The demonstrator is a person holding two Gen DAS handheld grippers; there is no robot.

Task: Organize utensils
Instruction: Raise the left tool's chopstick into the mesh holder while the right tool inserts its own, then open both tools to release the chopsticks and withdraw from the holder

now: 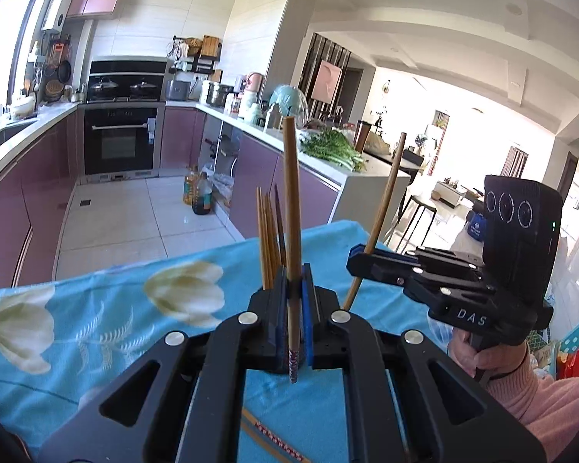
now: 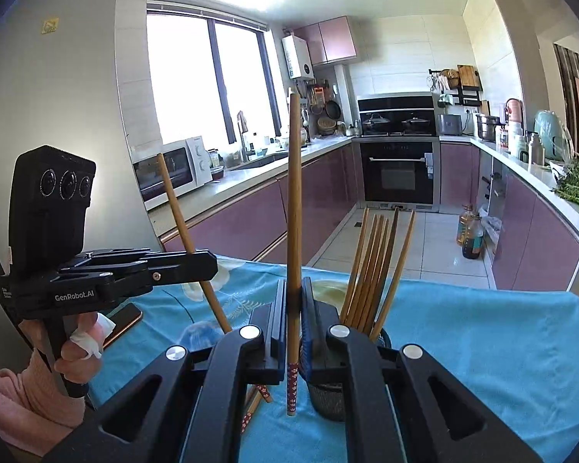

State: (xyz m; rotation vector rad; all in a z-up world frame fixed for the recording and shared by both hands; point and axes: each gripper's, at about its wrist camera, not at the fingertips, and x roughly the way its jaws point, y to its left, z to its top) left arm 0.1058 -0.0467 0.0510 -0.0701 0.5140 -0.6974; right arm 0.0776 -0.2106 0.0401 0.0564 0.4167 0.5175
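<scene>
My left gripper (image 1: 294,281) is shut on a wooden chopstick (image 1: 291,200) that stands upright, its patterned end down. My right gripper (image 2: 294,297) is shut on another upright chopstick (image 2: 295,208). Each gripper shows in the other's view, the right gripper (image 1: 357,256) and the left gripper (image 2: 208,262), each with its chopstick slanting through the jaws. Several chopsticks (image 2: 378,266) stand in a dark mesh holder (image 2: 328,397) on the blue flowered cloth, just right of my right gripper; they also show behind my left gripper (image 1: 268,239). Loose chopsticks (image 2: 256,401) lie on the cloth below.
The blue cloth (image 1: 96,308) covers a table whose far edge drops to the kitchen floor. A phone (image 2: 125,318) lies on the table at the left. Oil bottles (image 1: 197,193) stand on the floor. Purple cabinets and counters line both sides.
</scene>
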